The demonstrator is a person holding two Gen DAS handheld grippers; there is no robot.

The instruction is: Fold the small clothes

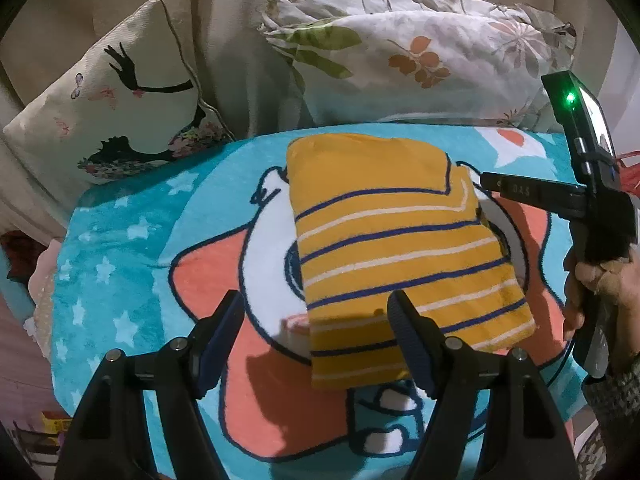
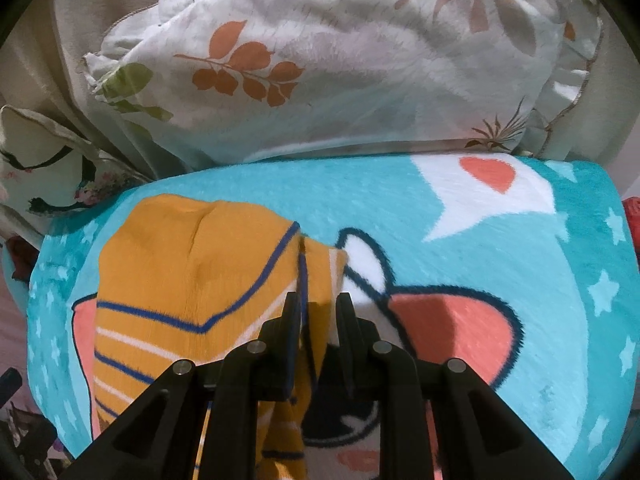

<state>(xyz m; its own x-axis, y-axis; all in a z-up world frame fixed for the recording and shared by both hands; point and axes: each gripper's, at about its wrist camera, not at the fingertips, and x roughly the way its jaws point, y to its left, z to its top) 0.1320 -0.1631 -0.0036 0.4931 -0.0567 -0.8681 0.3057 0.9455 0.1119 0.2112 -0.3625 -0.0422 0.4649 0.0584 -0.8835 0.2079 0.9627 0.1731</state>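
Where cloth ends, bare blanket point(image 2: 500, 264) right of striped shirt point(image 2: 192, 272).

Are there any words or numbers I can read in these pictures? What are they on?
"045", roughly: faint, blurred digits on the finger of the right gripper, seen from the left wrist camera.
No other writing shows: the yellow striped shirt, the blue blanket and the pillows carry only pictures.

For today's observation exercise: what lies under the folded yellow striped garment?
The yellow striped garment lies on a turquoise cartoon blanket, covering part of its white and coral figure. How the picture continues beneath the cloth is hidden.
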